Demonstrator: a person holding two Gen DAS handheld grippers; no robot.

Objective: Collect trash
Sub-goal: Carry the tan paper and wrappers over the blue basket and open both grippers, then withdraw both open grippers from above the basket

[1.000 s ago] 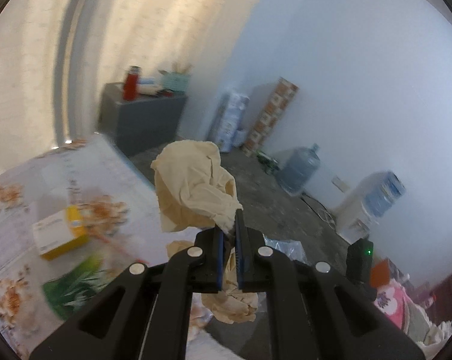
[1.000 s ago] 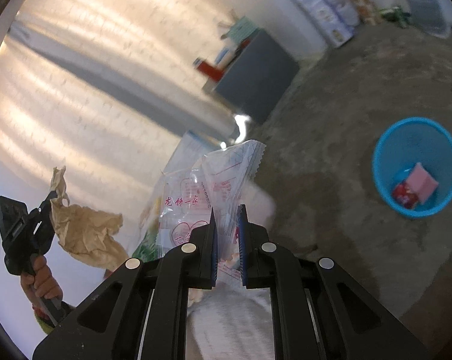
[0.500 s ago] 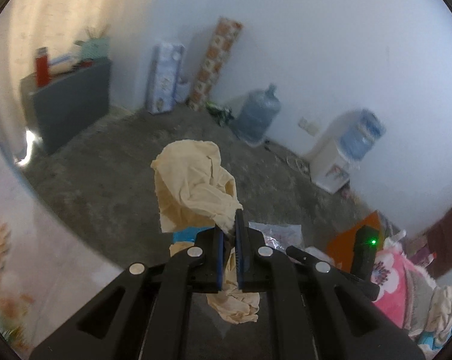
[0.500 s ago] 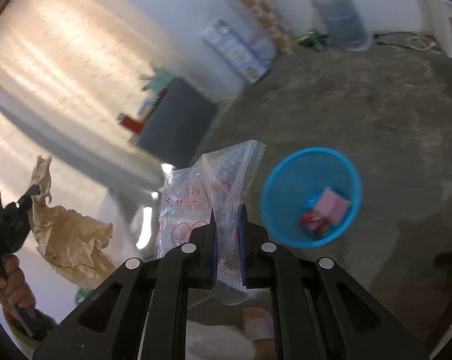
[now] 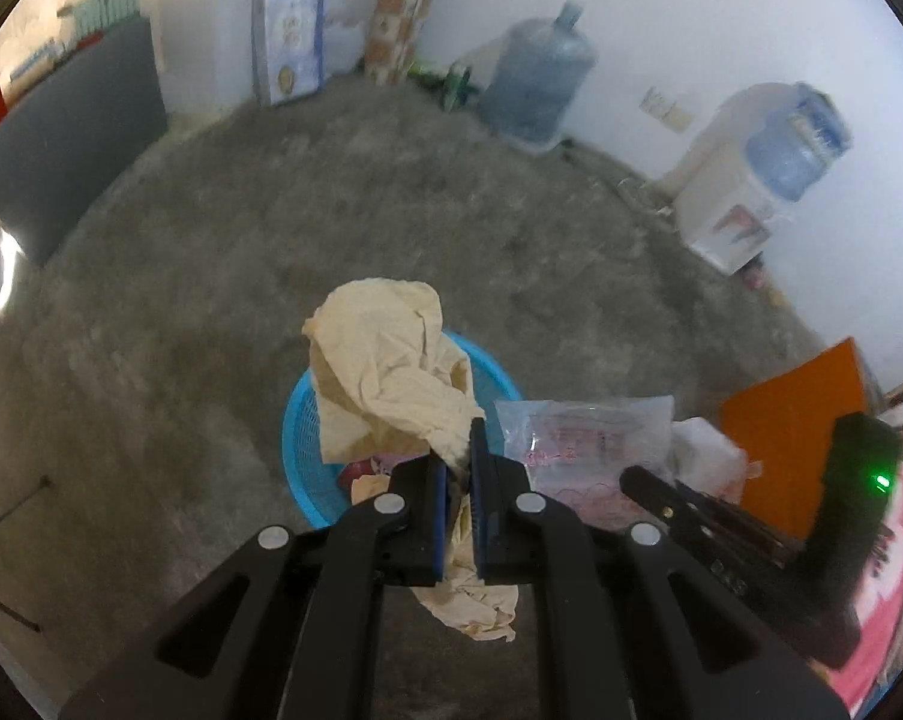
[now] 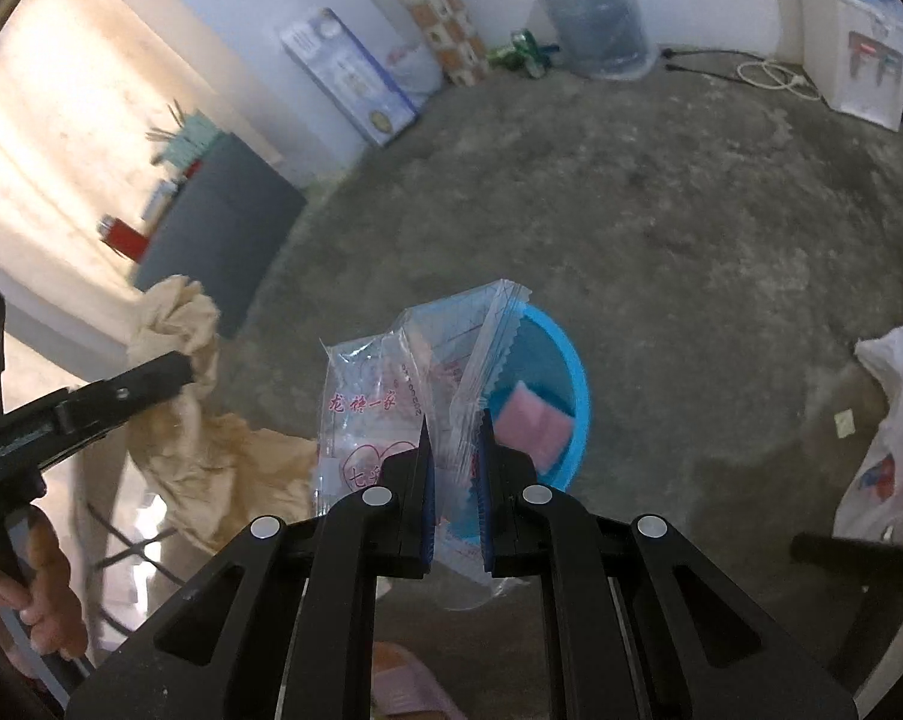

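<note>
Both tongs are loaded up here: the left tongs (image 5: 458, 483) are clamped tight on a crumpled tan paper (image 5: 385, 378), and the right tongs (image 6: 456, 480) are pinching a clear plastic wrapper (image 6: 391, 408) with red print on it. Both pieces of trash are hanging right over the blue basket (image 6: 562, 372) sitting on the concrete floor (image 6: 691, 228), which already has a pink packet (image 6: 532, 426) inside. Off by the wall there's a big water jug (image 5: 538, 72), and a white plastic bag (image 6: 889, 444) sits on the floor to the right.
</note>
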